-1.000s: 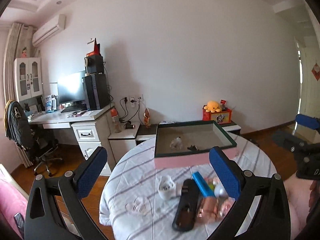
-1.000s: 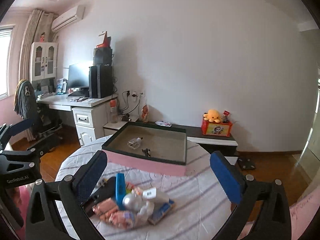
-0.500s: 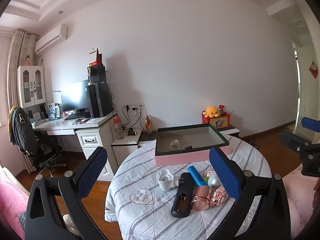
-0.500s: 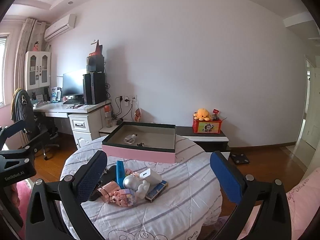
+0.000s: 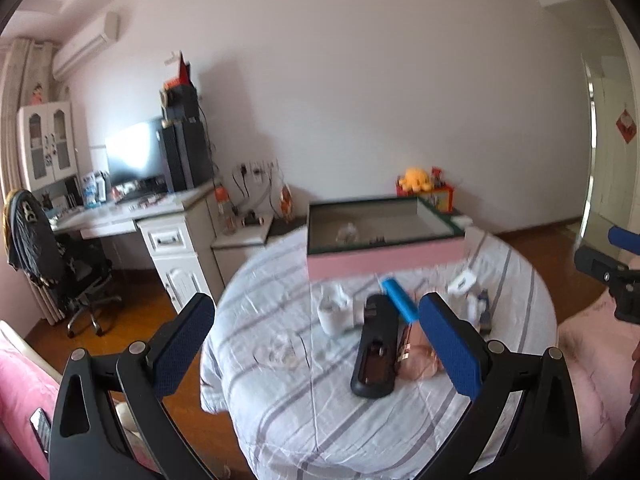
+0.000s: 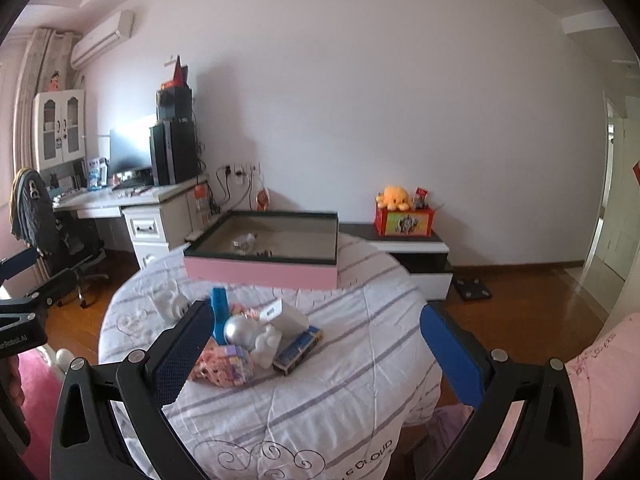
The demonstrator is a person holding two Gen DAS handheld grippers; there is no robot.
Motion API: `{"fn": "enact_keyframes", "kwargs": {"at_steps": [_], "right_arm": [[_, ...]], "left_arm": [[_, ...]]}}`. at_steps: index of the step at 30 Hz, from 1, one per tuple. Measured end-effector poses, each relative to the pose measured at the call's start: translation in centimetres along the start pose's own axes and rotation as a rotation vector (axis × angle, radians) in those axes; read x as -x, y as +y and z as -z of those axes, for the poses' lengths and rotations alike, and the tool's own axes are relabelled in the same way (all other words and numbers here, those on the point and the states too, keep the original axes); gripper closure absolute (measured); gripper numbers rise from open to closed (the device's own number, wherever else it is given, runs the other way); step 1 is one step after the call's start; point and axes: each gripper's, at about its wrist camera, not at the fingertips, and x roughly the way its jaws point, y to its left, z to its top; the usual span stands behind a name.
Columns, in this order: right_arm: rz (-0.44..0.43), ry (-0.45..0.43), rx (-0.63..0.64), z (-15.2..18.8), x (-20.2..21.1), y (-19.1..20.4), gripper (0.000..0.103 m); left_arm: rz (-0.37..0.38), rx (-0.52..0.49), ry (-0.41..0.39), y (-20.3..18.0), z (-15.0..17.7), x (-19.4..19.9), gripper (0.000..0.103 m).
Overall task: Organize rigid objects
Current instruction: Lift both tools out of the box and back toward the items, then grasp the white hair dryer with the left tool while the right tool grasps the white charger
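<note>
Clutter sits heaped near the middle of the round table, and I read that as the unsorted pile waiting for the pink box behind it, whose open top faces up so things can be dropped in. 2 small items already lie on the box floor; I cannot tell what they are.

Both sets of fingers are spread wide and hold nothing. My left gripper hangs above the table's near-left side, framing the black remote. My right gripper hovers over the near edge with the pile between its fingers, which I take as lining up for a pick.

The remote lies flat, its long axis running from the near edge toward the box, battery bay open upward. The blue bar lies beside it, angled, its far end pointing toward the box's near-left part. In the right view a silver ball, a white block and a flat blue packet are bunched together, touching. The packet's long axis runs diagonally, near-left to far-right.
</note>
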Motion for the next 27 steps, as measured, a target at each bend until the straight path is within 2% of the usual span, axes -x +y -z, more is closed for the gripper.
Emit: {"fn": "enact_keyframes", "kwargs": {"at_steps": [6, 21, 27], "right_arm": [[-0.008, 0.088, -0.004, 1.7, -3.4, -0.3, 0.0], [0.0, 0.234, -0.026, 3.7, -11.3, -1.5, 0.0], [-0.002, 0.273, -0.031, 4.0, -13.9, -1.9, 0.0]], "left_arm": [[0.024, -0.028, 0.106, -0.9, 1.6, -3.9, 0.0], [0.037, -0.003, 0.269, -0.8, 2.2, -13.6, 0.0], [0.054, -0.016, 0.309, -1.3, 2.0, -16.8, 0.0]]}}
